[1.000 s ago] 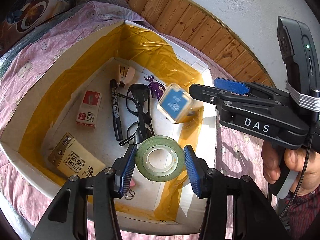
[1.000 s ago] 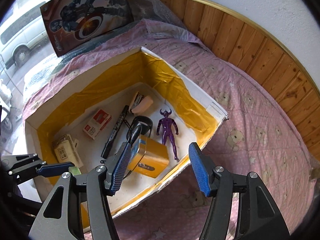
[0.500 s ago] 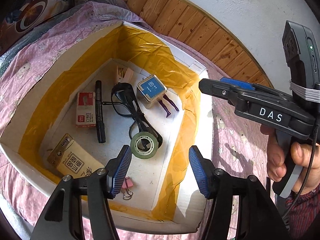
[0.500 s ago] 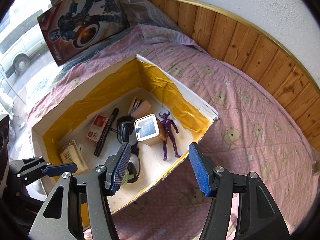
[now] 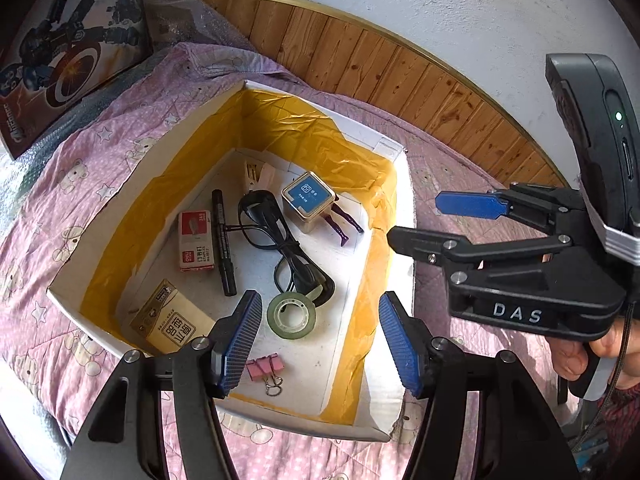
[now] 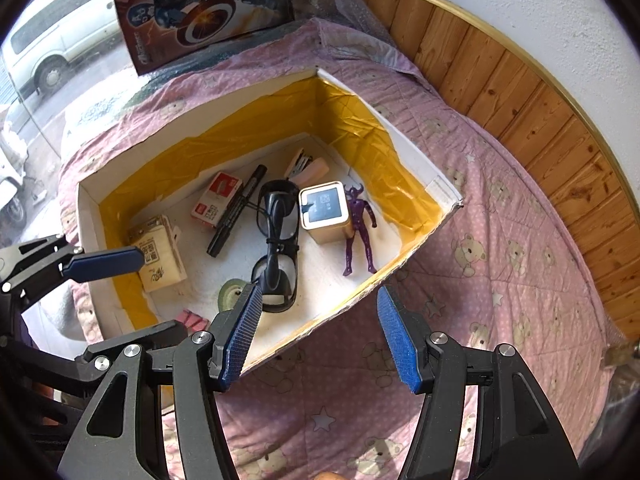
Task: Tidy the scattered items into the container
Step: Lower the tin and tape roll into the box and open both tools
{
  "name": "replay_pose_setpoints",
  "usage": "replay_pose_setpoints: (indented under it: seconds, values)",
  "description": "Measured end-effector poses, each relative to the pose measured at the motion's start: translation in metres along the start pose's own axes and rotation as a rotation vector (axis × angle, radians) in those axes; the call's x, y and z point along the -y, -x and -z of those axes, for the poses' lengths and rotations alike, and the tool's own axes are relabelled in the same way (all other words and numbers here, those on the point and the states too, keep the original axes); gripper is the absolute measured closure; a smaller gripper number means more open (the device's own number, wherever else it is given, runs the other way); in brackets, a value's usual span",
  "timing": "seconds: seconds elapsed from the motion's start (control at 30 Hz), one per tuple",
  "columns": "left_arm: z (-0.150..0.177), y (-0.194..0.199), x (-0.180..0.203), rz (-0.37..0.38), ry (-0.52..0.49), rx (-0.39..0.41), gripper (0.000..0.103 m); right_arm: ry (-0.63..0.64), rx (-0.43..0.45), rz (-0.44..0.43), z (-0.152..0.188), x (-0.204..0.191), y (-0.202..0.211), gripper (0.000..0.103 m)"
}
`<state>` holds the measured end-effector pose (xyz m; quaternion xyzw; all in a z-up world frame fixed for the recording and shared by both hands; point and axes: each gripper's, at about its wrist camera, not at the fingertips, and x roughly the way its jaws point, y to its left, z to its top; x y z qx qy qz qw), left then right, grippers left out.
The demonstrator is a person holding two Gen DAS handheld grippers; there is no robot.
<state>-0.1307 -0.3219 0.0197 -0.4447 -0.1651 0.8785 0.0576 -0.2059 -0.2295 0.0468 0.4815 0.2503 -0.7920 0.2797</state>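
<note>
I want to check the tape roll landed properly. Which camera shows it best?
The left wrist view: the tape roll lies flat and whole on the box floor. In the right wrist view a gripper finger hides half of it.

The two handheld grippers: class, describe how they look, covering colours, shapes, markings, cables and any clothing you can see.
Both the left gripper and right gripper have black angular frames with silver screws and ridged blue finger pads. The right one carries white "DAS" lettering, a dark module with a green light and a thin black cable. A dark patterned sleeve shows.
</note>
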Motion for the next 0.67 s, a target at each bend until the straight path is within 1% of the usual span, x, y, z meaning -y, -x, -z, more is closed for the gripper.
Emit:
replay_pose_setpoints:
  seconds: [0.07, 0.13, 0.3, 0.47, 0.67]
  values:
    - [0.001, 0.004, 0.003, -0.006, -0.010, 0.008, 0.040, -0.007, -0.020, -0.002, 0.005, -0.003, 0.000, 0.040]
    - [0.003, 0.008, 0.003, -0.011, -0.018, 0.016, 0.040, -0.029, -0.035, -0.023, 0.009, -0.001, 0.000, 0.040]
    - [0.006, 0.013, 0.001, -0.017, -0.016, 0.024, 0.040, -0.047, -0.034, -0.003, 0.015, 0.002, 0.005, 0.040]
    - [0.009, 0.018, 0.003, -0.019, -0.025, 0.032, 0.040, -0.031, -0.024, 0.026, 0.017, 0.000, 0.009, 0.040]
    - [0.010, 0.023, 0.004, -0.018, -0.030, 0.040, 0.040, 0.000, -0.016, 0.028, 0.014, -0.007, 0.013, 0.040]
